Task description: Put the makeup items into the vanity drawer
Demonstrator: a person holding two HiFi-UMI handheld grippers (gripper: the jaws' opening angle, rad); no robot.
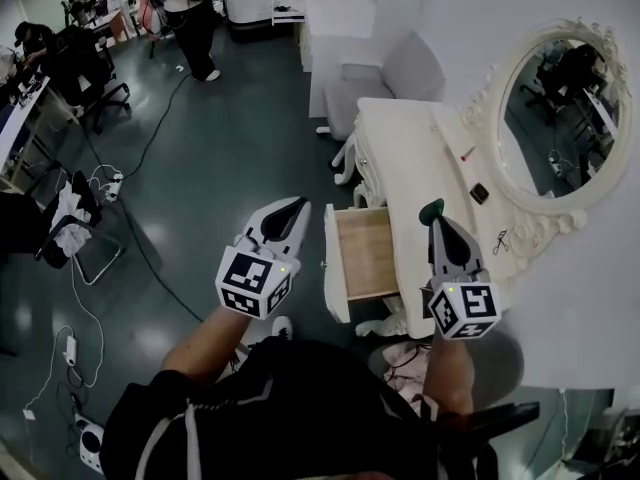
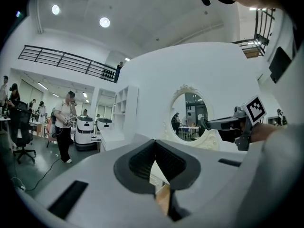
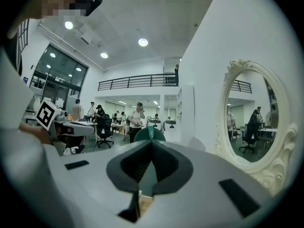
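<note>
Right gripper is clamped shut on a thin green item, over the vanity top just right of the open drawer. Left gripper is closed and empty, left of the drawer front. Shift right gripper over the drawer's middle, lower, then release. Black item and red item sit farther back.
</note>
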